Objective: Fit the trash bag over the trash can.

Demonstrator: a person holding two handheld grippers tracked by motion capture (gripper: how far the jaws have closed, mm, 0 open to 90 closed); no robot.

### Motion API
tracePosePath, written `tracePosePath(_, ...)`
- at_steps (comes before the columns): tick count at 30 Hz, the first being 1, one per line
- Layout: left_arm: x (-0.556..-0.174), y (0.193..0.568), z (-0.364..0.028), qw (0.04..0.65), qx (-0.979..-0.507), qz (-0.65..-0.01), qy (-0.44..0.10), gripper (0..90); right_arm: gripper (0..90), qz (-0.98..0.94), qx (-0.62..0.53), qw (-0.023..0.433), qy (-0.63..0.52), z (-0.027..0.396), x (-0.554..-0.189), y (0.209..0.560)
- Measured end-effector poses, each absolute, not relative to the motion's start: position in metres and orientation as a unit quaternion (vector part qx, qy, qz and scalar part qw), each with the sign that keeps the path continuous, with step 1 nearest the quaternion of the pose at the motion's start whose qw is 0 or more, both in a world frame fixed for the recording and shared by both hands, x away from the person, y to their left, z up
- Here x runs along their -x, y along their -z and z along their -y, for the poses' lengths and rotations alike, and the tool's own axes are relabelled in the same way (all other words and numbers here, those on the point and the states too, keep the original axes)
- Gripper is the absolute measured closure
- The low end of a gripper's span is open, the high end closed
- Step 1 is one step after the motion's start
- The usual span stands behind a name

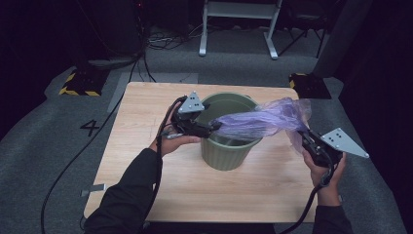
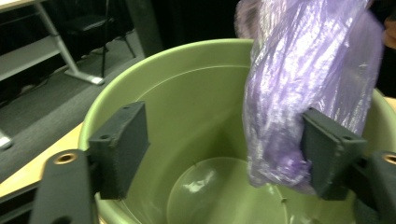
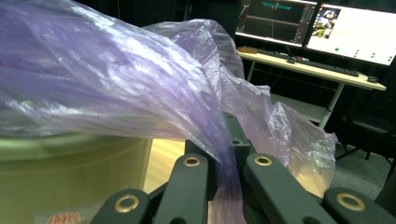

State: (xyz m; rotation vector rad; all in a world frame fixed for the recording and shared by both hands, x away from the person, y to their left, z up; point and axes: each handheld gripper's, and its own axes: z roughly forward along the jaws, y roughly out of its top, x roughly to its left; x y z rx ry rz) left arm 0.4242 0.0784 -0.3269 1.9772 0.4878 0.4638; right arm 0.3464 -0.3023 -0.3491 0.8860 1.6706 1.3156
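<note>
Table: pale wood, bearing one bin near its middle.

Bin: green, upright, nothing in it; the bag stretches across its mouth from left rim to beyond the right rim.

Bag: thin purple film, bunched into a rope, not yet opened out.

Right gripper: jaws clenched on the bag's gathered end, beside the bin and off to its right.

Left gripper: over the bin's left rim, jaws released and standing wide; the bag's free end hangs against one pad, the other pad well apart from it.

Step in hand, as judged: lining the bin. Best done by having the left gripper catch a single layer at the bag's mouth, then drawing the two grippers apart before lowering the film over the rim.

Hard to make out: where the bag's opening lies within the bunched folds; the right pads, buried in film; the bin's far base behind the bag.
</note>
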Motion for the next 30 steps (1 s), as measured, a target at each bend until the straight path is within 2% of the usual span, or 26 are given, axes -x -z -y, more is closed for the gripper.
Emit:
tracePosePath(6,-0.419,0.324,-0.057,0.493,-0.825,-0.190,-0.202,20.4,89.3,-0.663,-0.340,0.423,-0.515,0.282,-0.348,0.342)
tracePosePath(11,-0.412,0.319,-0.065,0.520,-0.814,-0.184,-0.181,15.8,89.9,-0.656,-0.369,0.427,-0.501,0.279,-0.357,0.341)
tracePosePath(15,-0.409,0.316,-0.075,0.531,-0.809,-0.184,-0.176,15.7,89.9,-0.627,-0.413,0.433,-0.498,0.298,-0.361,0.341)
tracePosePath(20,-0.406,0.318,-0.079,0.524,-0.812,-0.186,-0.180,16.2,88.6,-0.617,-0.414,0.451,-0.495,0.306,-0.358,0.339)
tracePosePath(25,-0.402,0.319,-0.072,0.517,-0.818,-0.174,-0.184,16.6,83.5,-0.641,-0.371,0.480,-0.470,0.285,-0.356,0.336)
tracePosePath(30,-0.397,0.320,-0.058,0.507,-0.828,-0.153,-0.185,17.5,83.7,-0.667,-0.339,0.475,-0.464,0.265,-0.358,0.335)
